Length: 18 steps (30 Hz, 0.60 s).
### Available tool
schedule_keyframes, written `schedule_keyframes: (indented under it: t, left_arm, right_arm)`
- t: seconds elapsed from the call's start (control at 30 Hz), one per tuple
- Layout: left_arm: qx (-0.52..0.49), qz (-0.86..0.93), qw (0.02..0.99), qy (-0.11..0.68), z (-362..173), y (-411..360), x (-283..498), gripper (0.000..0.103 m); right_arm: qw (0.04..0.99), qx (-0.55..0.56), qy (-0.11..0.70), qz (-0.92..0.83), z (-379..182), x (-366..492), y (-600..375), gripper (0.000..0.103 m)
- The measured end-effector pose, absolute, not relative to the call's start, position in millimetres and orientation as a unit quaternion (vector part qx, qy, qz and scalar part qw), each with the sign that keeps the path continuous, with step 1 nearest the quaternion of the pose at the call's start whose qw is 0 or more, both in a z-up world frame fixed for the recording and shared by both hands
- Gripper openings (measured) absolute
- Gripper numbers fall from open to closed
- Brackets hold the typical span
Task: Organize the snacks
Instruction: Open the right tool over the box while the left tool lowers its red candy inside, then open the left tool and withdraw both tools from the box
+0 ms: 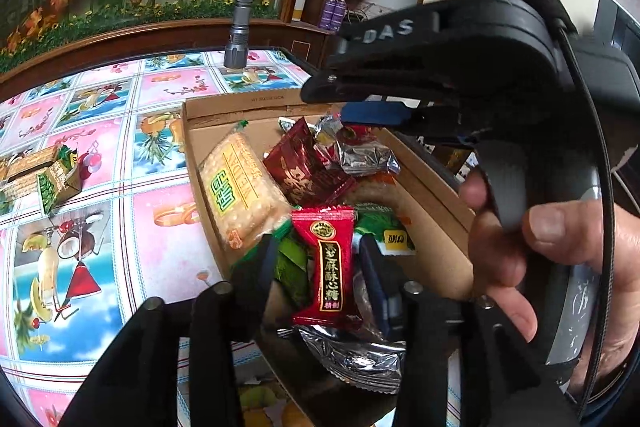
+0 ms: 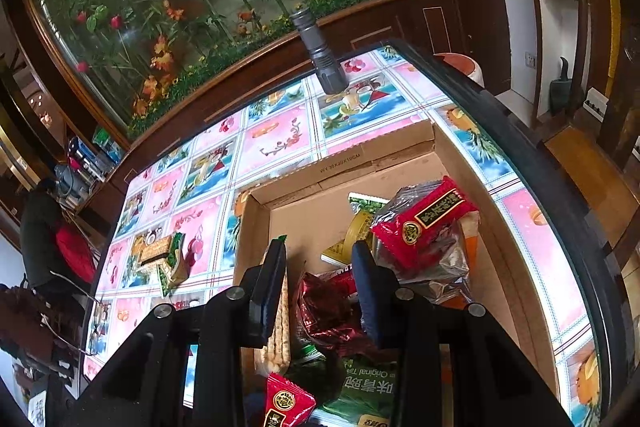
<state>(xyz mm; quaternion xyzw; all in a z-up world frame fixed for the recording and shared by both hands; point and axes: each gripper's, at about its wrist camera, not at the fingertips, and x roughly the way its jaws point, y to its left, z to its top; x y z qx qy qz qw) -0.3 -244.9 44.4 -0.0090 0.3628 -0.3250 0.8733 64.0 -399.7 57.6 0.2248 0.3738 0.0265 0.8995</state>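
Under everything, a table (image 1: 80, 131) in a bright fruit-and-flower cloth. On it, an open cardboard box (image 1: 240, 107), the landmark for the rest. Beyond the box's far wall, a grey flashlight (image 1: 239, 27) standing on its head (not a snack, so probably no part of the job).

Over the box, both tools. Right gripper (image 2: 320, 251) hanging above the middle of the box with jaws apart and nothing between them, a dark red wrapper (image 2: 328, 307) lying below the gap. Left gripper (image 1: 320, 267) above the box's near end, jaws likewise spread; between them, seen from above, a red candy (image 1: 328, 267) that appears to lie loose on the pile, not pinched.

Inside the box, a heap: a long cracker packet (image 1: 240, 187) against the left wall, silver foil packets (image 1: 360, 155) toward the far right, green packets (image 1: 292, 267) underneath, a red packet (image 2: 420, 223) on top at the right.

Outside the box, well to its left on the cloth, one green-and-gold snack pack (image 1: 52, 171) on its own.

Looks mostly done as a gathering job: nearly all snacks boxed. Left to do, by this reading: fetching that lone pack, and perhaps tidying the jumble.
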Motion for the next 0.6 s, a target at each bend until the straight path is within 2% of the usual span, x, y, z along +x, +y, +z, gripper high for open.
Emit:
schedule_keyframes:
  t: [0.07, 0.13, 0.2, 0.3, 0.47, 0.6]
  left_arm:
    - [-0.008, -0.322, 0.876, 0.358, 46, -244, -1, 0.047]
    - [-0.005, -0.316, 0.881, 0.351, 49, -243, -3, 0.050]
    - [-0.003, -0.305, 0.891, 0.338, 53, -240, -5, 0.061]
    - [-0.005, -0.284, 0.906, 0.315, 59, -234, -7, 0.069]
    - [0.014, -0.261, 0.917, 0.301, 60, -234, -7, 0.072]
    - [0.028, -0.249, 0.924, 0.290, 61, -234, -12, 0.080]
  right_arm:
    - [0.901, 0.228, 0.368, 0.026, 60, 61, -401, 0.040]
    - [0.904, 0.231, 0.360, 0.024, 63, 58, -403, 0.048]
    - [0.907, 0.234, 0.348, 0.023, 67, 54, -404, 0.057]
    - [0.911, 0.229, 0.342, 0.019, 70, 52, -403, 0.059]
    - [0.913, 0.227, 0.339, 0.011, 72, 52, -403, 0.066]
    - [0.916, 0.224, 0.334, -0.001, 73, 49, -405, 0.071]
